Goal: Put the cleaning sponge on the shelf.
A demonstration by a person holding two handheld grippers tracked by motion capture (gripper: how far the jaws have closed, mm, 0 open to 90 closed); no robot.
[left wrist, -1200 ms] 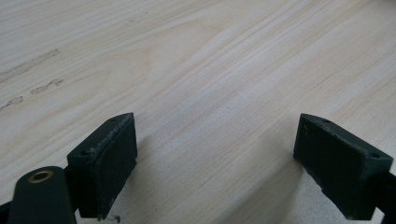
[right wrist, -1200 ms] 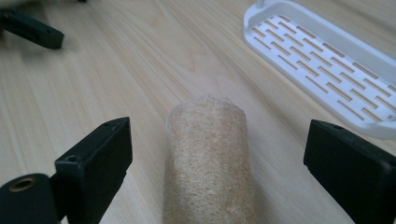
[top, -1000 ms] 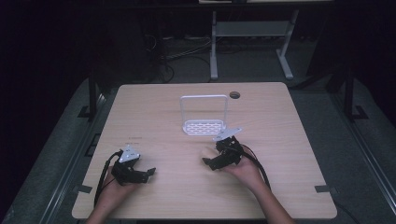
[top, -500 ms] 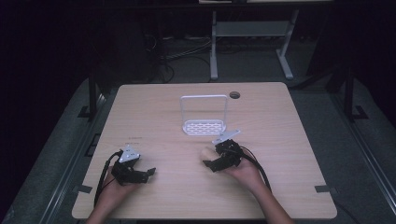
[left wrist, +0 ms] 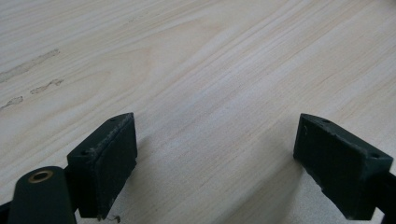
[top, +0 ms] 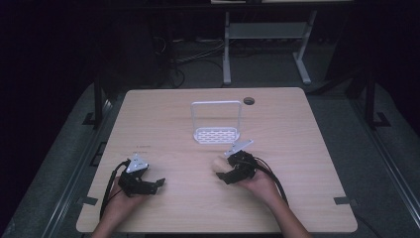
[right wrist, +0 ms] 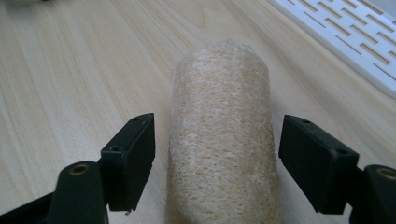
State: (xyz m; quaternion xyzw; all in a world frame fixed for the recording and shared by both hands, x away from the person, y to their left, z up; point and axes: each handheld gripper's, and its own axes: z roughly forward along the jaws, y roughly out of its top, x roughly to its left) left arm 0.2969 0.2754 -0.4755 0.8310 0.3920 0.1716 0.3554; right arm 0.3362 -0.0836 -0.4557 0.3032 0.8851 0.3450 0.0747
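A pale, fibrous loofah roll [right wrist: 222, 140] lies on the wooden table [top: 163, 129], lengthwise between the jaws of my right gripper [right wrist: 217, 161]. The jaws stand apart on either side of the roll, with a gap on each side. From the high view the loofah [top: 218, 164] pokes out to the left of the right gripper [top: 229, 174] at the table's front middle. My left gripper [top: 157, 185] rests near the front left, open over bare wood [left wrist: 210, 116], with nothing between its fingers [left wrist: 105, 163].
A white slotted rack [top: 216, 134] with an upright wire frame stands at the table's centre, just beyond the right gripper; its perforated base [right wrist: 345, 42] runs along the upper right of the right gripper view. A dark round grommet [top: 248, 100] sits at the far edge.
The right gripper has shifted slightly near the loofah; the left gripper has stayed put.
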